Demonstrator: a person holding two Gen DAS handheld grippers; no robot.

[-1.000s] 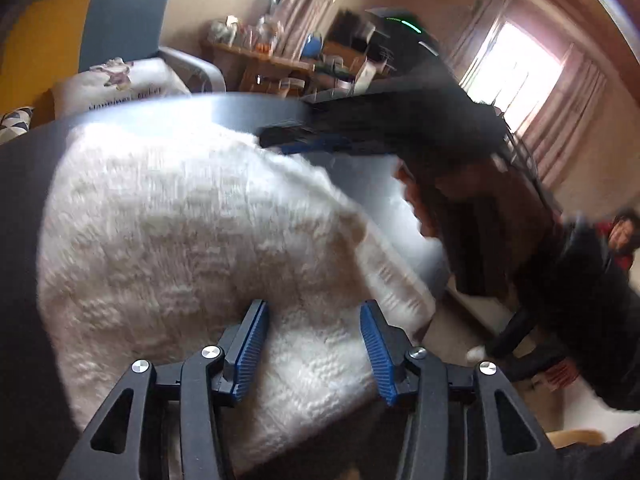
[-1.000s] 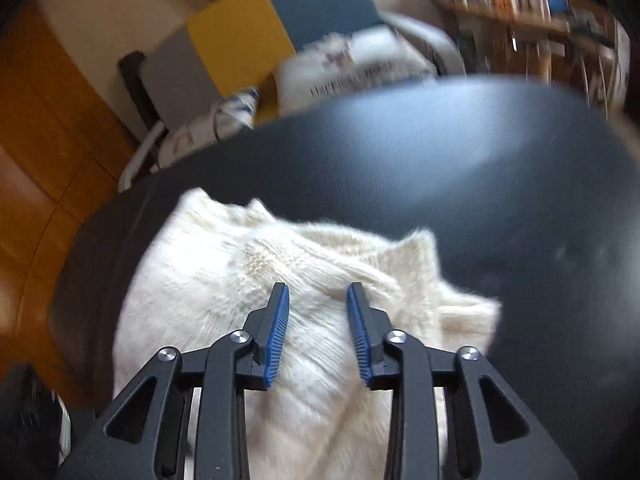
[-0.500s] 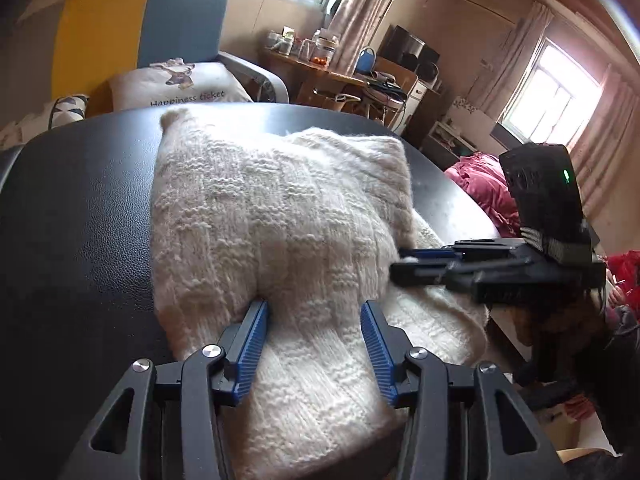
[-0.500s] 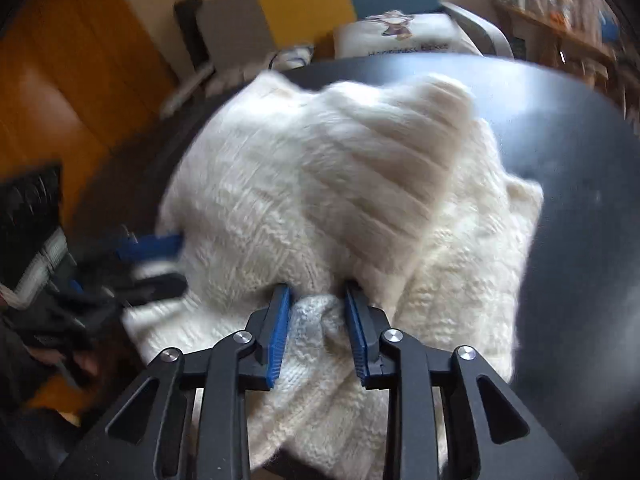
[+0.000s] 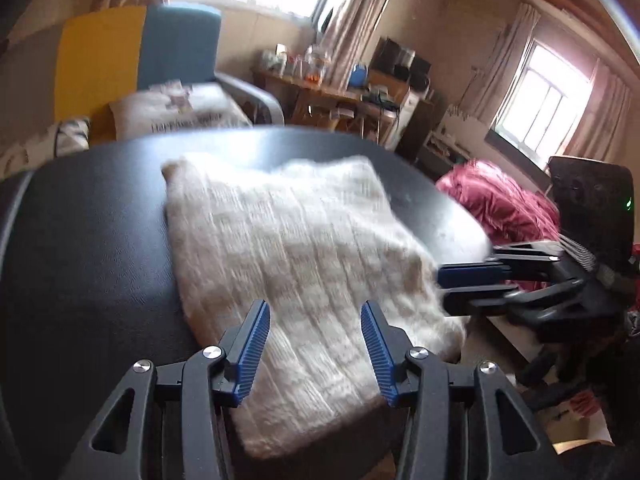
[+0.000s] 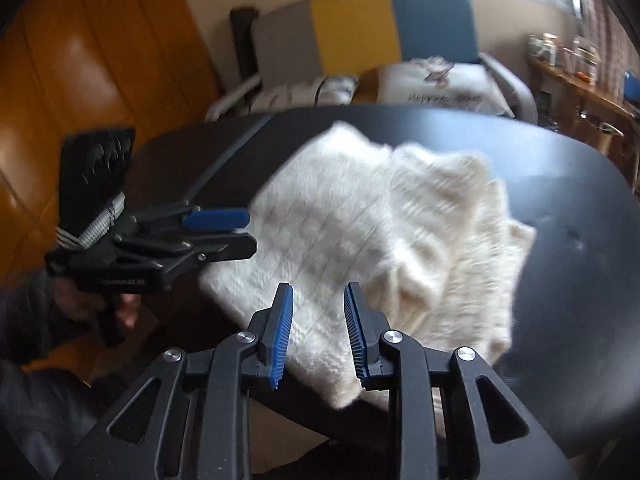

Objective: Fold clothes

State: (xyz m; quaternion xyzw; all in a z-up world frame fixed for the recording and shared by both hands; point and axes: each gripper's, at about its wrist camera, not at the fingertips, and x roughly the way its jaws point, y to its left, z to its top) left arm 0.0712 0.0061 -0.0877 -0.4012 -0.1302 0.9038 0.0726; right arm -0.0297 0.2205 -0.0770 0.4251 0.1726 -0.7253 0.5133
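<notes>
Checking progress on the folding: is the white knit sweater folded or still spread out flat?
Folded. The sweater lies as a compact layered bundle on the black table, one thick panel doubled over another, with no sleeves spread out. Both grippers are open and off it.

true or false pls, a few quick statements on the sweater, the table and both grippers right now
1. The sweater lies folded on a black table. True.
2. The left gripper is clamped on the sweater. False: it is open, nothing between its fingers.
3. The right gripper is open. True.
4. The sweater is red. False: it is a white knit.
5. A blue and yellow chair stands behind the table. True.
</notes>
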